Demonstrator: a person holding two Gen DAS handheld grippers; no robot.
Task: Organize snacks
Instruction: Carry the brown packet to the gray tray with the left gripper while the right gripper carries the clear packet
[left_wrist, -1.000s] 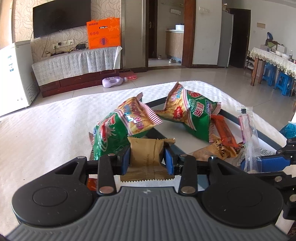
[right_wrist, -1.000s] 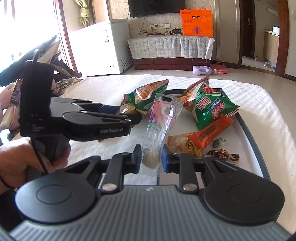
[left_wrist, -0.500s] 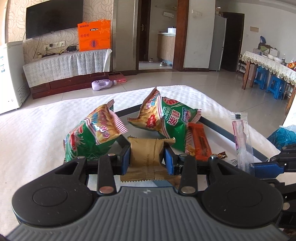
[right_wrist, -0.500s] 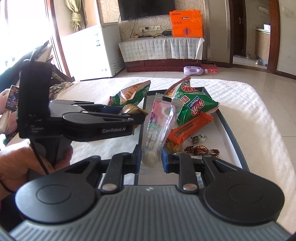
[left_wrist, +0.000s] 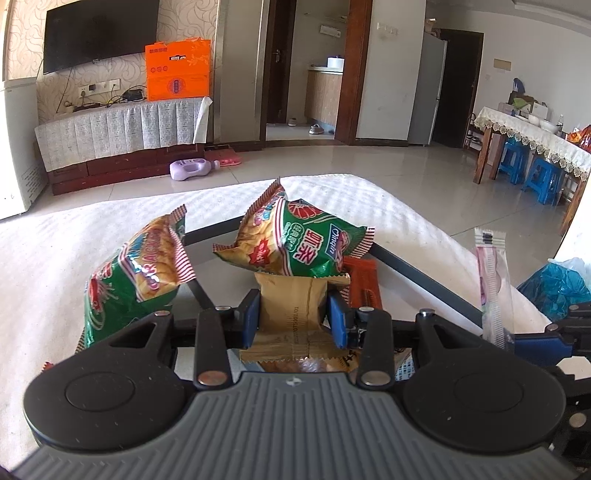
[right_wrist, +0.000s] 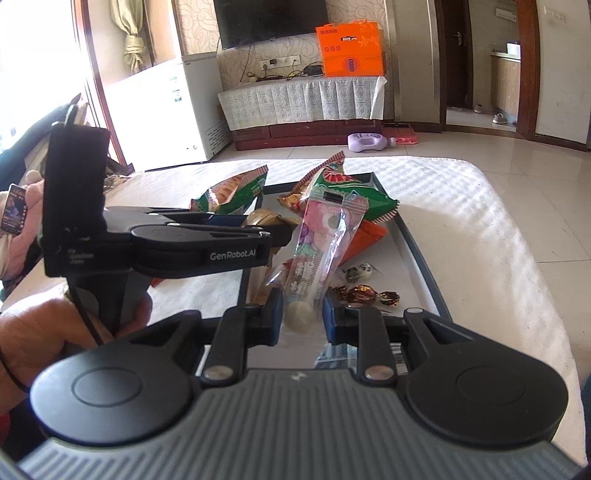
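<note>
My left gripper (left_wrist: 293, 314) is shut on a tan snack packet (left_wrist: 293, 302), held above the near end of a dark-rimmed tray (left_wrist: 417, 267). My right gripper (right_wrist: 302, 315) is shut on a clear pink floral candy sleeve (right_wrist: 321, 243), held upright over the tray (right_wrist: 417, 251); the sleeve also shows at the right of the left wrist view (left_wrist: 493, 280). One green snack bag (left_wrist: 299, 240) lies in the tray with an orange bar (left_wrist: 364, 284). Another green bag (left_wrist: 133, 280) lies over the tray's left rim. Wrapped candies (right_wrist: 365, 291) lie in the tray.
The tray sits on a white padded table (right_wrist: 480, 229). The left gripper's body (right_wrist: 166, 243) and the hand holding it fill the left of the right wrist view. A blue plastic bag (left_wrist: 554, 288) lies at the table's right edge. Floor drops beyond the table.
Both grippers have pulled back and shifted right with their packets still held. The tray and green bags now sit farther away and more to the left in the left wrist view.
</note>
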